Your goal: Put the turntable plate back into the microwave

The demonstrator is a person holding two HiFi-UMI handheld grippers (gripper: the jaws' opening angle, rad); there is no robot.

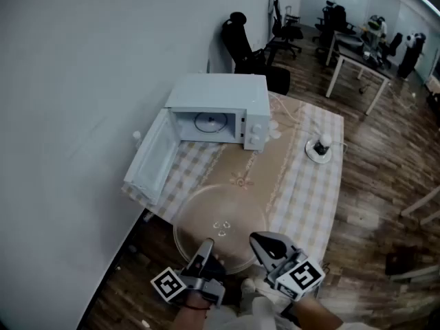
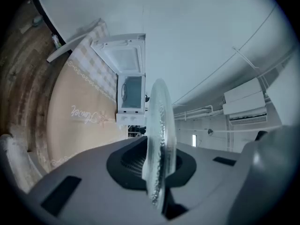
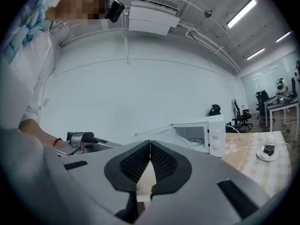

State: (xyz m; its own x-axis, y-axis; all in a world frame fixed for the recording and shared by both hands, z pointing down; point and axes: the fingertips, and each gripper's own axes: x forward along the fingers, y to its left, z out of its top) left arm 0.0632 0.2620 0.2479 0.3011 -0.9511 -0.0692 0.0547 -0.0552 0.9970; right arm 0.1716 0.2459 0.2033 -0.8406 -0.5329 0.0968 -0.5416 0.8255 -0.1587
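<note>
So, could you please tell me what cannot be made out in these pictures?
- Head view: the plate's near rim is hidden by the left hand-held gripper.
- Head view: what lies on the floor of the microwave is too small to tell.
- Head view: the small thing on the white dish is too small to name.
- Left gripper view: the plate's face cannot be seen, because it shows edge-on.

A checked tablecloth (image 1: 306, 191) lies mid-frame, with a small white dish (image 1: 319, 151) near its right edge. Black office chairs (image 1: 240, 41) and a white desk (image 1: 359, 66) stand in the upper right.
</note>
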